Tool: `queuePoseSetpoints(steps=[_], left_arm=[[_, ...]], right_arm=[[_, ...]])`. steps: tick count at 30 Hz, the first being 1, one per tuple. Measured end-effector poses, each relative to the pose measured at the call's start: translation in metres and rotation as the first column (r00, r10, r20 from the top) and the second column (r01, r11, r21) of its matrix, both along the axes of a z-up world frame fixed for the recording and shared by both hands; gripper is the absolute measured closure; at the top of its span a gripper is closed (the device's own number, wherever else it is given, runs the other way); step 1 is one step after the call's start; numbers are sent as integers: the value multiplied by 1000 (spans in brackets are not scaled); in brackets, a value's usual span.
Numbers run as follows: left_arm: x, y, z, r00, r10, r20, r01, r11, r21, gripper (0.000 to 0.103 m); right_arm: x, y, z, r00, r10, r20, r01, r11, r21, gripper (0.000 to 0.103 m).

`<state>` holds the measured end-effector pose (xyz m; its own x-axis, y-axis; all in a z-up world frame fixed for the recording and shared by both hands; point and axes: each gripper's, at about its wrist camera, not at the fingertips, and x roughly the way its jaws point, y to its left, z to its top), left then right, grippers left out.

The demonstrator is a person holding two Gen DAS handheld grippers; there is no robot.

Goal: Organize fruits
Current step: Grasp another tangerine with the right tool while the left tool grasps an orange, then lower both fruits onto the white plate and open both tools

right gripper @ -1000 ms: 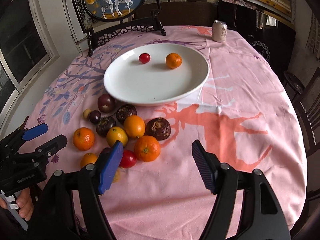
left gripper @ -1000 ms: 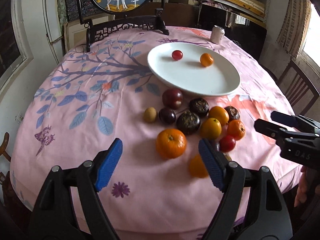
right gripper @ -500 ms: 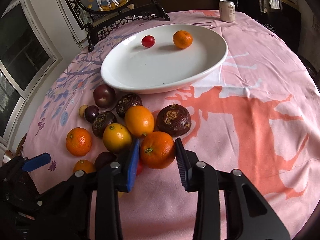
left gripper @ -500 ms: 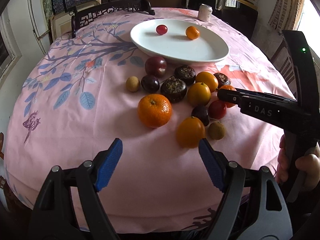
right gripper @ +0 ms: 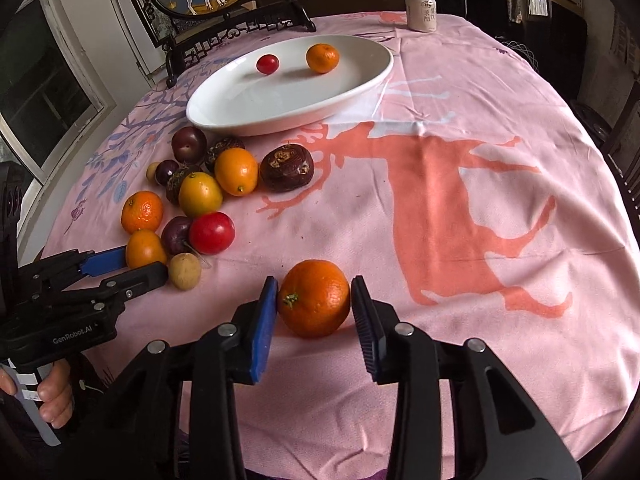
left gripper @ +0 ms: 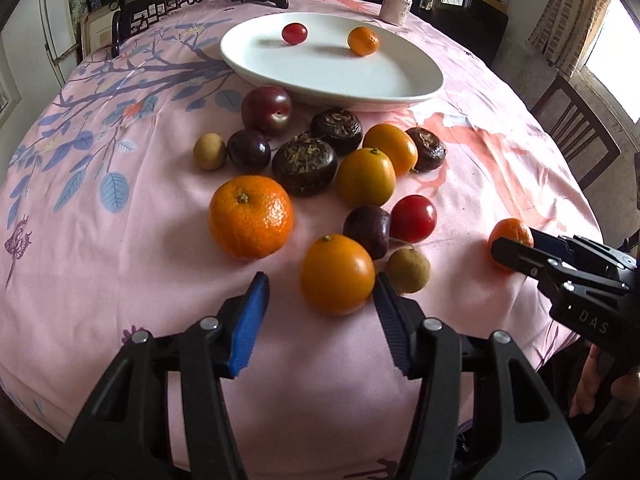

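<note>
Between right claw [right gripper: 314,300] pads: mandarin [right gripper: 314,298].

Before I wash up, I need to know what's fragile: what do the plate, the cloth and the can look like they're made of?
Plate: probably glazed ceramic, white and glossy with soft highlights, though melamine could look alike. Cloth: woven fabric, matte, printed, with creases and a visible weave. Can: likely thin metal, with a pale printed wall and a silvery rim.
</note>
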<state>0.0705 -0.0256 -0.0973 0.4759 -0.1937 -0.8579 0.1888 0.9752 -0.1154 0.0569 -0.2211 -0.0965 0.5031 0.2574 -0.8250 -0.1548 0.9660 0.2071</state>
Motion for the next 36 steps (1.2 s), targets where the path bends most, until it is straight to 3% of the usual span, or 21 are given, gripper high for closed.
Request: queuePoseSetpoints(steps=[2,5,14,21,25,30,36], left_arm=[[2,-2,0,1000,-9,3,9,1000,-17,68],[-1,-3,3,1000,-9,12,9,1000,-22,69],[-10,8,28,998,-5,70,9,999,-53,69],[11,22,43,997,19,70,-15,998,-57,69],[55,29,73,994,30,110,-26,999,-38,68],[149,24,87,995,60,83,-62,998,16,68],[240,19,62,993,117,16,-118,992,35,68]], right_arm=[[1,1,-3,1000,3,0,-3,1000,0,62],[1,0,-2,1000,2,12,-2,1000,5,66],[-2,6,13,999,13,48,-13,1000,9,67],[18,21,30,995,62,74,-61,998,-11,67],[54,32,53,989,96,115,-93,995,-29,67],[125,55,79,975,132,178,-126,991,-42,67],[206,80,47,981,160,112,-146,982,-123,67]])
